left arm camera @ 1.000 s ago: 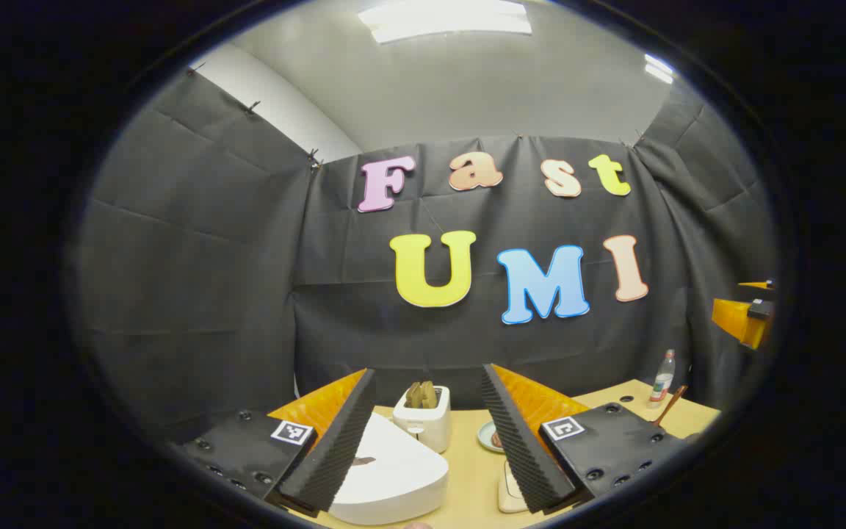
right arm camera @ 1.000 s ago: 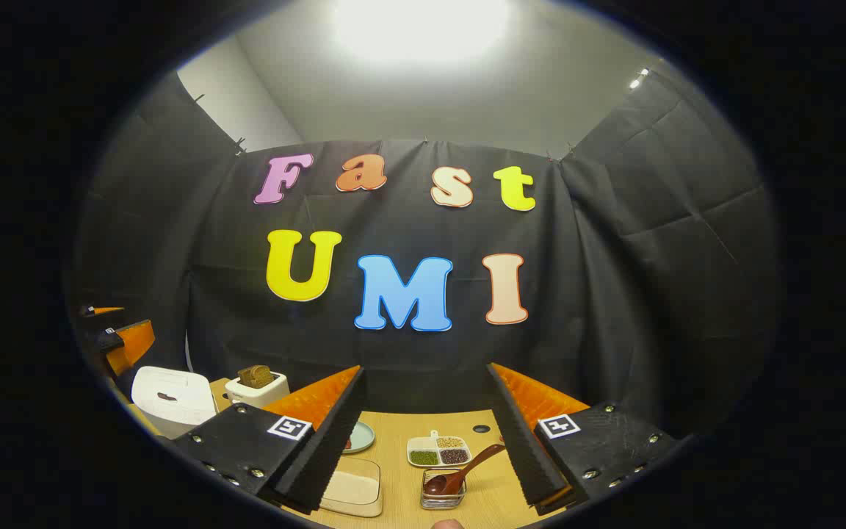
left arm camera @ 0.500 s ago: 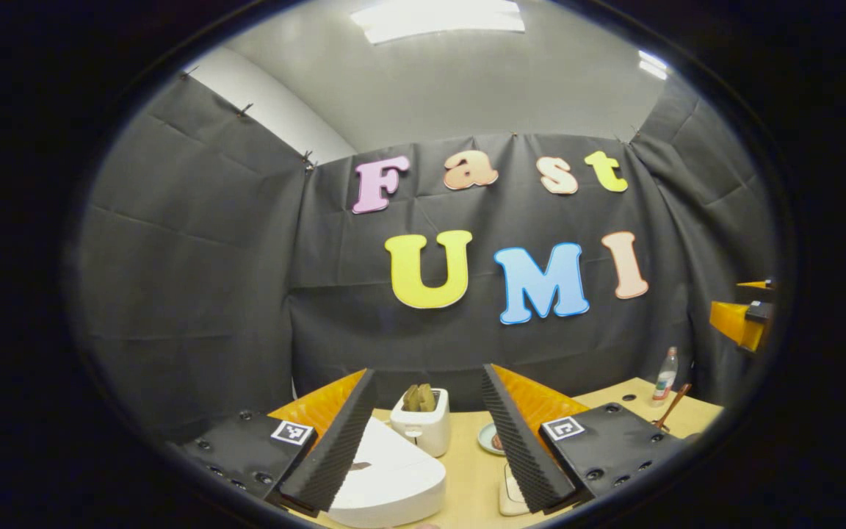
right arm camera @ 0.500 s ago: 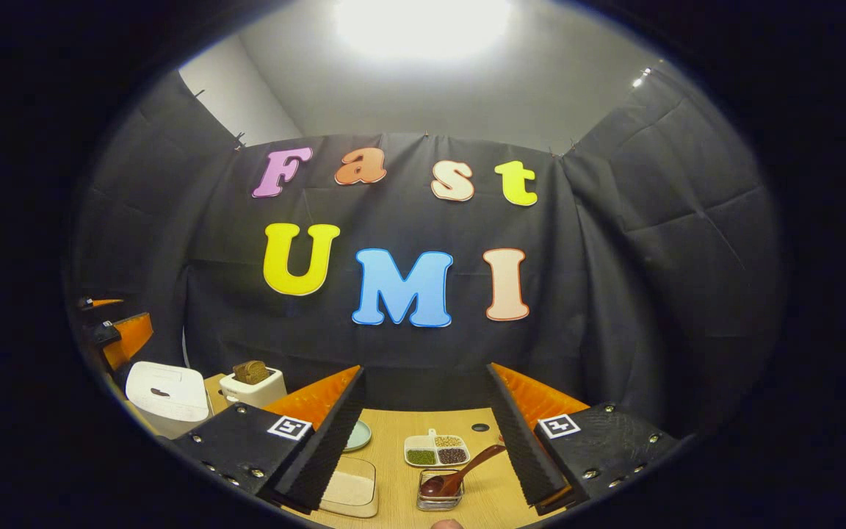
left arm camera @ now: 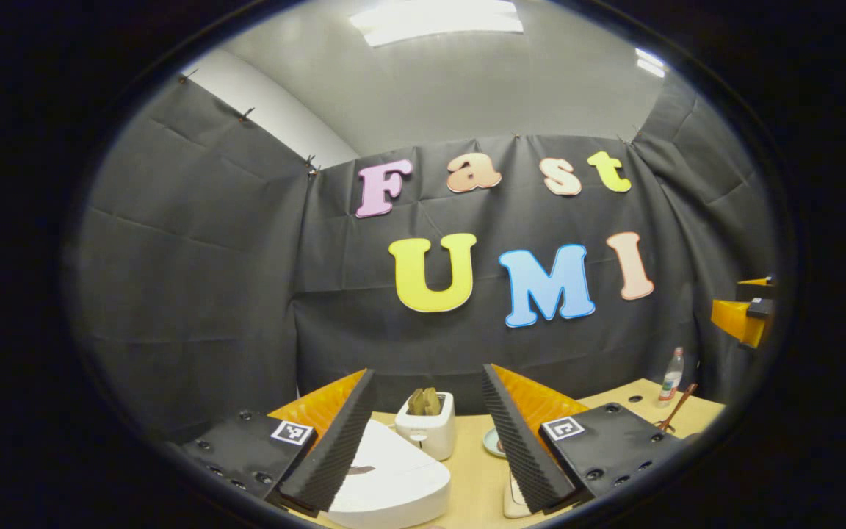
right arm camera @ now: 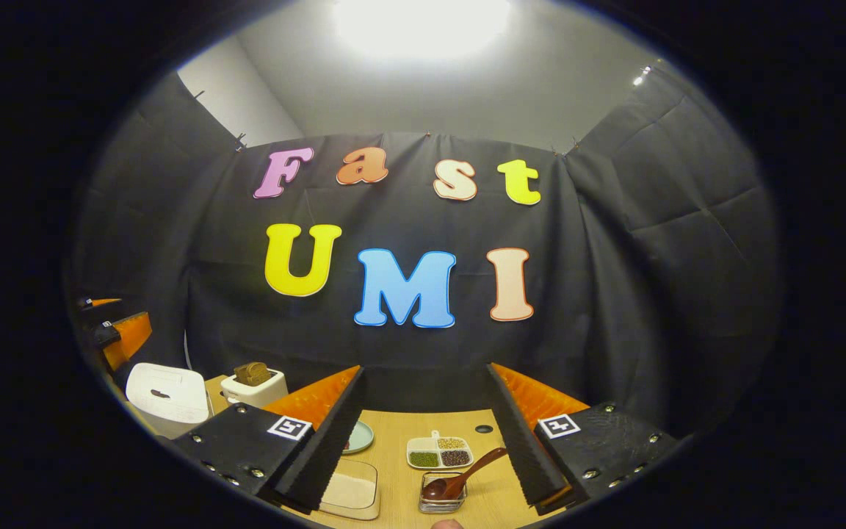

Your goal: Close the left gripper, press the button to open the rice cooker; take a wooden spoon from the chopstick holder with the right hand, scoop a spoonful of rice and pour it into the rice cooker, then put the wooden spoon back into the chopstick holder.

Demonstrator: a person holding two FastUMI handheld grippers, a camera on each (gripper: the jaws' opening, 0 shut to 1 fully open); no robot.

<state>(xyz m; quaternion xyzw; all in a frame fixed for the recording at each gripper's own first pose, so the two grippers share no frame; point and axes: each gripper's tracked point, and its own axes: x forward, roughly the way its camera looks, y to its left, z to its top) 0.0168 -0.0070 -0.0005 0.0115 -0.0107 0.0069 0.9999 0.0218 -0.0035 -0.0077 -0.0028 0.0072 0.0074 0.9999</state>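
The white rice cooker (left arm camera: pixel 393 477), lid down, sits low between the fingers of my left gripper (left arm camera: pixel 429 369), which is open and holds nothing above it. In the right gripper view the rice cooker (right arm camera: pixel 170 397) stands at the far left, with the left gripper (right arm camera: pixel 118 334) above it. My right gripper (right arm camera: pixel 426 367) is open and empty. Below it the wooden spoon (right arm camera: pixel 467 474) leans in the small clear chopstick holder (right arm camera: pixel 441 501). A clear box of rice (right arm camera: pixel 353 491) lies to the holder's left. The right gripper (left arm camera: pixel 742 319) is seen at the far right of the left gripper view.
A white toaster (left arm camera: pixel 427 433) with bread stands behind the cooker. A small plate (right arm camera: pixel 358 437) and a divided dish of beans (right arm camera: pixel 438 453) lie on the wooden table (right arm camera: pixel 401 448). A bottle (left arm camera: pixel 671 376) stands at the table's far right.
Both views have shifted only slightly. Both grippers have stayed open, and the spoon has stayed in its holder.
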